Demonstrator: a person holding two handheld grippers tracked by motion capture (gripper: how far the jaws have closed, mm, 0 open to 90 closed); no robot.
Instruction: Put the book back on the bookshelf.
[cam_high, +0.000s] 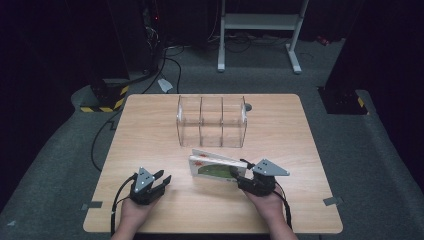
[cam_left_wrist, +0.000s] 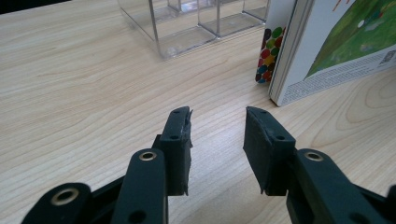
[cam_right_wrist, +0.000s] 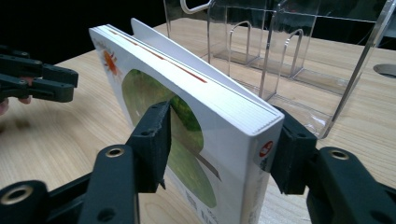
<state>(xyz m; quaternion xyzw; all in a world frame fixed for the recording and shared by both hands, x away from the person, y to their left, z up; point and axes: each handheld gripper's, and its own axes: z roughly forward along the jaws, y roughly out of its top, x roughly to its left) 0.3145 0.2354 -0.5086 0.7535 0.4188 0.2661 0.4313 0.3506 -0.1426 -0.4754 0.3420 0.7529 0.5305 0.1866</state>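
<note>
Two grippers: each in one of a person's hands, low on a wooden table (cam_high: 150, 115), seen from the high view.
High view, left gripper (cam_high: 162, 181): near the front edge at the left, jaws part open with nothing between them, pointing right toward the books.
High view, right gripper (cam_high: 235, 172): at the right, reaching left onto the end of the books.
High view, books (cam_high: 215, 167): white covers, green picture on the front, standing on edge just in front of the clear rack and between the two grippers.
High view, rack (cam_high: 211, 121): clear plastic, three compartments side by side, at the middle of the table.
Left gripper view, jaws: two black pads stand apart over bare wood, holding nothing.
Left gripper view, books (cam_left_wrist: 327, 46): upper right, upright on the table, well ahead of the pads; a thinner one with coloured dots leans against the thick white one.
Left gripper view, rack (cam_left_wrist: 187, 23): at the top, beyond the books.
Right gripper view, jaws: closed on the thick book (cam_right_wrist: 187, 121), one pad flat on the green front cover, the other against the far side by the spine.
Right gripper view, book: upright, tilted a little, a thin white one behind it.
Right gripper view, rack (cam_right_wrist: 289, 51): just behind the books.
Right gripper view, left gripper (cam_right_wrist: 37, 79): at the far left edge, apart from the books.
</note>
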